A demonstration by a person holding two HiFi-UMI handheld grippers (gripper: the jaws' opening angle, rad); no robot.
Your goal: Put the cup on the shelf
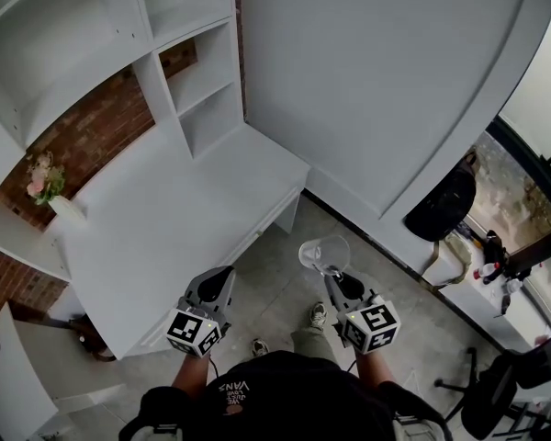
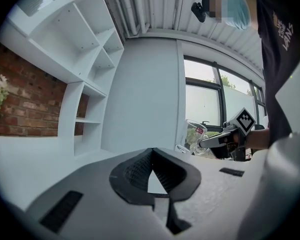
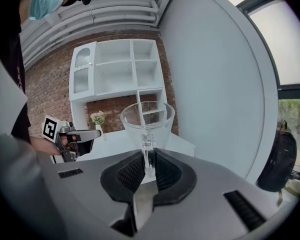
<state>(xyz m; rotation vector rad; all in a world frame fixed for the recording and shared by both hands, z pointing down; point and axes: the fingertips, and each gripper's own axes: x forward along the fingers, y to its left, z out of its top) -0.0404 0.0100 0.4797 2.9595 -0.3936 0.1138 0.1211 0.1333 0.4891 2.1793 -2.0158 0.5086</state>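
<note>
A clear glass cup (image 3: 147, 116) hangs upright in the air, and my right gripper (image 3: 149, 159) is shut on its handle. From the head view the cup (image 1: 323, 254) is over the floor, just right of the white desk's corner (image 1: 289, 168), with the right gripper (image 1: 335, 280) behind it. The white shelf unit (image 1: 202, 81) rises at the back of the desk, its compartments bare; the right gripper view shows the same shelf unit (image 3: 125, 69) ahead. My left gripper (image 1: 219, 285) hovers by the desk's front edge, shut, with nothing in it. From the left gripper view the cup (image 2: 195, 134) is at the right.
A vase of pink flowers (image 1: 48, 184) stands at the desk's left end against the brick wall. A white wall panel (image 1: 376, 81) runs along the right. A black bag (image 1: 445, 200) and a black office chair (image 1: 496, 384) stand on the floor at the right.
</note>
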